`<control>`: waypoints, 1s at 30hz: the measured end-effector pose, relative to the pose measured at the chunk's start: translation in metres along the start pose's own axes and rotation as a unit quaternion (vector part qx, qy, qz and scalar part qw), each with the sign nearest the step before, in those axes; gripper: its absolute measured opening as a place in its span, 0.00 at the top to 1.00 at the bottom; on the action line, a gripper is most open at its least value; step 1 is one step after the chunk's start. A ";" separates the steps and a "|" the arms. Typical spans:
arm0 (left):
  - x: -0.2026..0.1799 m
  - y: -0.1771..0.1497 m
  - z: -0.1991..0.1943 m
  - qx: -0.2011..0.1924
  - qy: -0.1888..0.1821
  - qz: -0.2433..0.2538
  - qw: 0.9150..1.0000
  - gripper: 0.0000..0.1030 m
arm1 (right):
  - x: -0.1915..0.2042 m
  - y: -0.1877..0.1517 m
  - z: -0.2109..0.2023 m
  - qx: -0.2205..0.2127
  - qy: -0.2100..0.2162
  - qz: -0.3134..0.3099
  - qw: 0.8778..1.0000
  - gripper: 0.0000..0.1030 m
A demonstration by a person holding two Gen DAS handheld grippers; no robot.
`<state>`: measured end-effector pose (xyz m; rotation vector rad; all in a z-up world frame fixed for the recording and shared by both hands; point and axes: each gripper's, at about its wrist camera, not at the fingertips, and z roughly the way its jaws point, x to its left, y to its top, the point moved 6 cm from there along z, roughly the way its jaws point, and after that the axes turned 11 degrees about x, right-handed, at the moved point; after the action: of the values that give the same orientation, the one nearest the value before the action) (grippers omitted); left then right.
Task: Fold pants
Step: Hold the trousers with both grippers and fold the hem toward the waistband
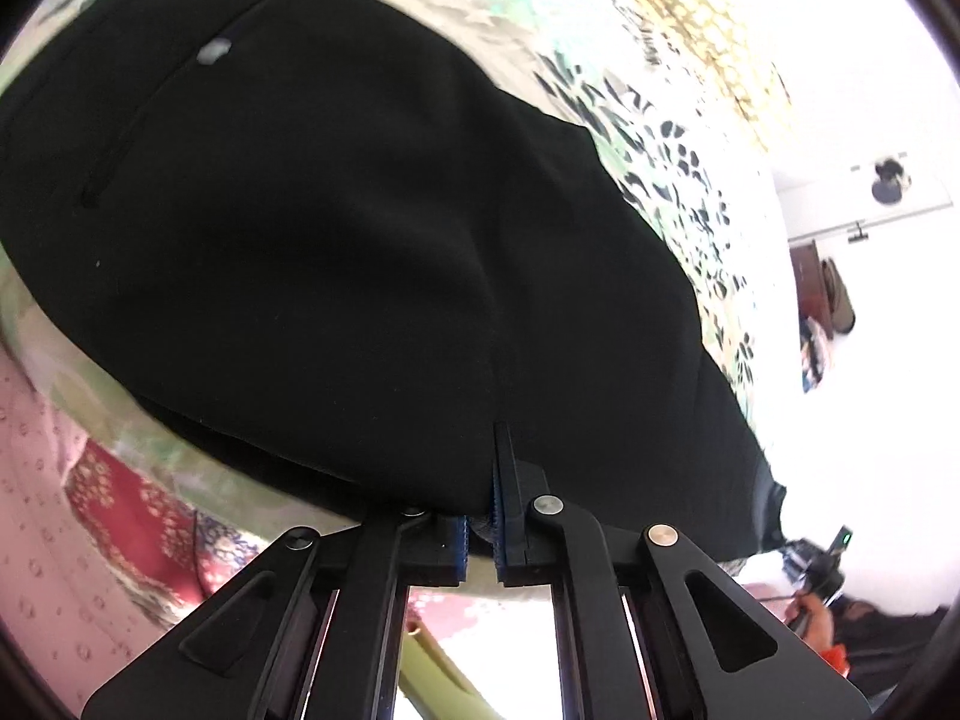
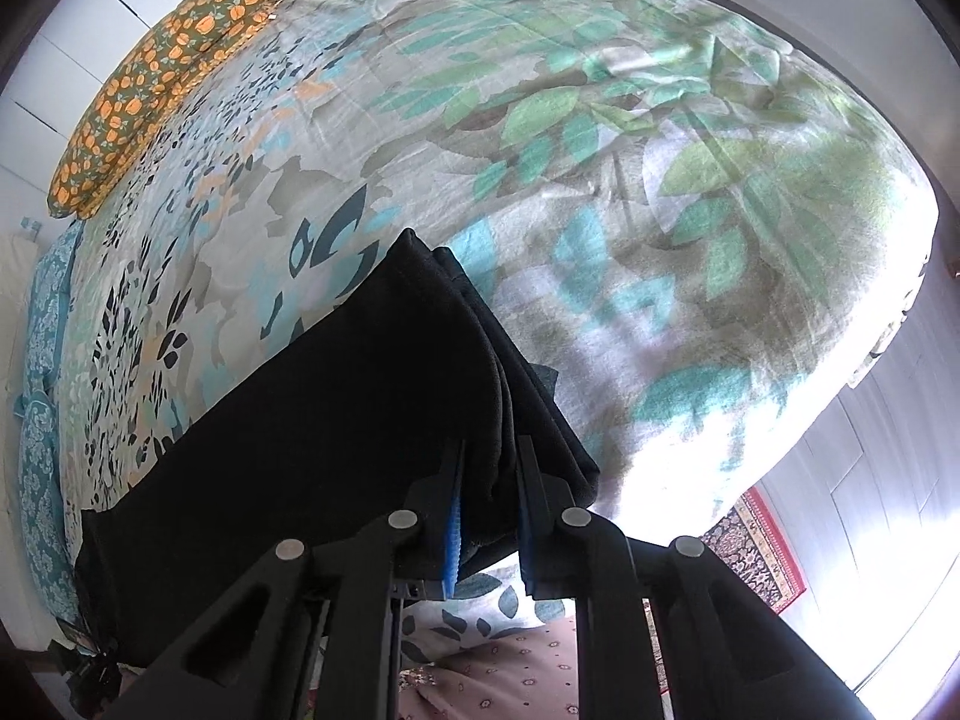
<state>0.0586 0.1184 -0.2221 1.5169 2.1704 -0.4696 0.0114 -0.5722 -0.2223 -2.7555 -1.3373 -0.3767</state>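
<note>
Nearest the lens in the left wrist view, we see the left claw (image 1: 480, 531) closed down to a narrow gap, with a thin edge of the black pants (image 1: 336, 228) pinched between its blue pads. In the right wrist view, the right claw (image 2: 487, 531) stands a little wider and grips a thick stack of layered hems of the pants (image 2: 336, 420).

The pants lie on the bed (image 2: 600, 120), spread over the leaf-patterned bedspread. The part before the left claw lies flat and shows a pocket slit with a pale button (image 1: 214, 52). The stacked layers in the right claw suggest that the legs are already laid one over the other. We judge that the lengthwise fold is done and that a crosswise fold is in hand, with final flattening left to do; how many folds remain we cannot tell.

Both claws approach from the near edge of the bed and point forward over the mattress at a low angle, each gripping its own end of the garment. A patterned pillow (image 2: 156, 84) lies at the far left corner of the bed, well apart from the pants.
</note>
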 end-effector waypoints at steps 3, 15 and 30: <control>0.004 -0.005 0.003 0.012 0.016 0.003 1.000 0.97 | 0.003 0.001 0.000 -0.001 -0.017 -0.006 1.000 0.85; 0.014 -0.012 0.013 0.045 0.068 0.007 0.997 0.83 | 0.004 0.001 0.005 0.012 -0.043 -0.007 0.999 0.79; 0.017 0.052 -0.070 -0.106 0.146 0.026 0.983 0.24 | 0.094 -0.024 -0.075 -0.132 -0.031 -0.109 0.985 0.26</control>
<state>0.0907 0.1847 -0.1736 1.5995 2.3027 0.0056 0.0342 -0.4970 -0.1282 -2.8541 -1.7298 -0.5189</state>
